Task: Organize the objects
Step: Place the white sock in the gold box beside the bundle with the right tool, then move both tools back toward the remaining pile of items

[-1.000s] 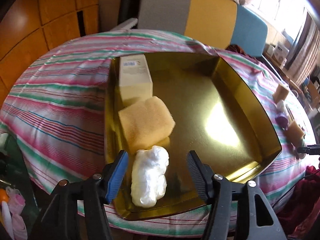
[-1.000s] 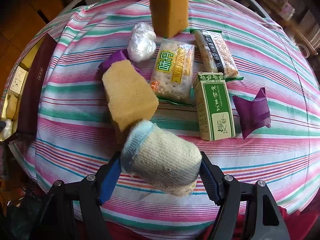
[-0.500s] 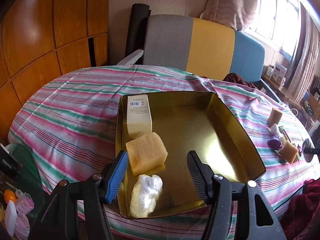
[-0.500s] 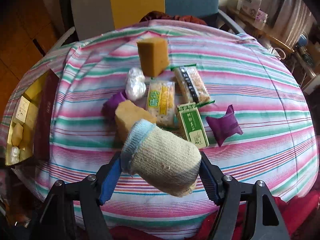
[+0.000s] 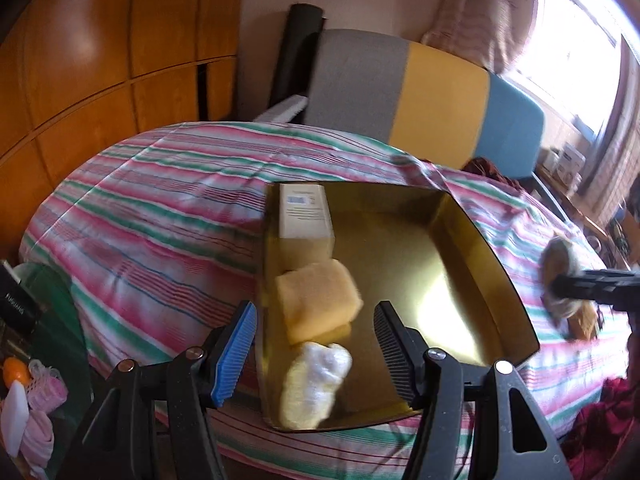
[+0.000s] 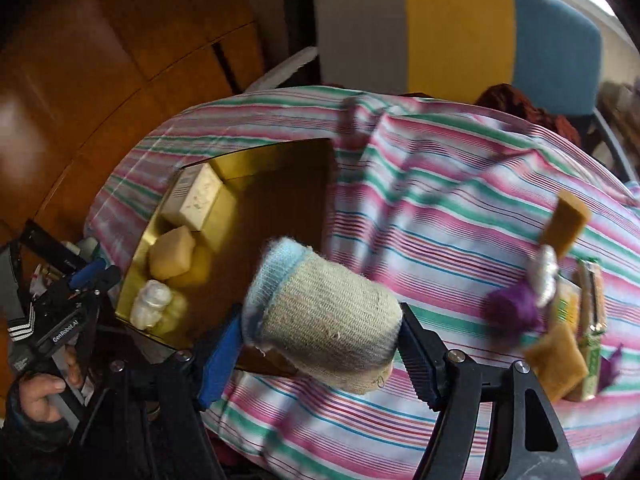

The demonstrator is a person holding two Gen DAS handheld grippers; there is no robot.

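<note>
The right tongs (image 6: pixel 320 336) are clamping a knitted roll (image 6: pixel 324 316) in the air beside the gold tray (image 5: pixel 500 264). The left tongs (image 5: pixel 314 344) are gaping wide with nothing between them, hovering over the tray's near end. A box (image 5: pixel 306 216), a sponge (image 5: pixel 318 304) and a white wad (image 5: pixel 316 380) are sitting in the tray. Several items (image 6: pixel 560 312) are waiting on the striped tabletop (image 5: pixel 160 208), so sorting looks partly done. Blur is smearing those items; some are cut off.
</note>
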